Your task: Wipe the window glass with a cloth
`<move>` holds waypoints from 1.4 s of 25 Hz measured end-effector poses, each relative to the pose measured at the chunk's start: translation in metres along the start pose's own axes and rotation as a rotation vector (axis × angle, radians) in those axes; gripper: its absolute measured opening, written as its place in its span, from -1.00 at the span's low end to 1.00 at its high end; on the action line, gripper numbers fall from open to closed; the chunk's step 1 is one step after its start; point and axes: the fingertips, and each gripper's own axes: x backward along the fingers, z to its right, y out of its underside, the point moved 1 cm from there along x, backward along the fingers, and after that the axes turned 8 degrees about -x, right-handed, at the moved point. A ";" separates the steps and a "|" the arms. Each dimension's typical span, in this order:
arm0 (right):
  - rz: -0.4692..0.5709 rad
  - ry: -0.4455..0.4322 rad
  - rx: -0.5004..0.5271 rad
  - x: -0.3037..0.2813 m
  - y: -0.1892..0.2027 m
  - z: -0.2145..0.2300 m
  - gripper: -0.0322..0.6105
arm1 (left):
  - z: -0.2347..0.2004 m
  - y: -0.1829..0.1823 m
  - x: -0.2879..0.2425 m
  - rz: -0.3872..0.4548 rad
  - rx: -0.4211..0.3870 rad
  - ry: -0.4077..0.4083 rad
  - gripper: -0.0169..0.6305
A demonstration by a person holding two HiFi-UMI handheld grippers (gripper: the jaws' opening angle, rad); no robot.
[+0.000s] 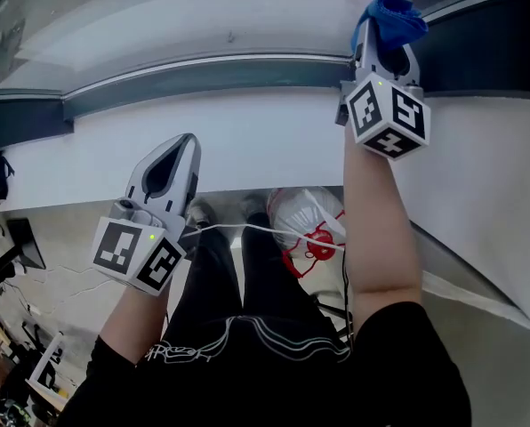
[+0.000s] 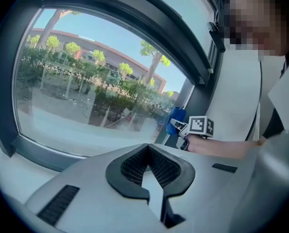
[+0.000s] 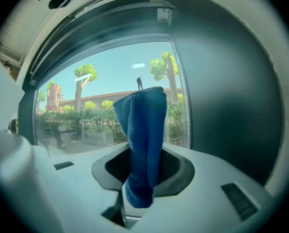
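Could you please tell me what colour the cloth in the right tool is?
Plain blue. The cloth shows best in the right gripper view, against the bright window.

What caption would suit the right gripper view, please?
Right gripper holds a blue cloth up before the window glass.

Light source: strong daylight through the window glass (image 2: 81, 76); sunlit trees, blue sky.
Indoors: dimmer; frame (image 3: 232, 110) almost black against it.
Blue cloth (image 3: 143, 144): backlit, sharp.
Head view: pale sill (image 1: 247, 140) bright, floor (image 1: 60, 274) shadowed.
Distortion: gripper views fisheye, frame lines bowed, corners black.
Focus: outdoor scenery slightly soft.
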 end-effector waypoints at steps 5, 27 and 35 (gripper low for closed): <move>0.008 0.010 -0.007 -0.001 -0.003 0.017 -0.61 | 0.022 -0.004 -0.016 -0.010 -0.015 0.023 -0.94; -0.009 -0.222 0.061 0.002 0.026 -0.148 -0.61 | -0.070 0.001 0.036 0.034 0.053 -0.070 -0.94; -0.042 -0.421 0.061 0.008 0.054 -0.314 -0.61 | -0.164 0.016 0.117 0.083 0.121 -0.189 -0.94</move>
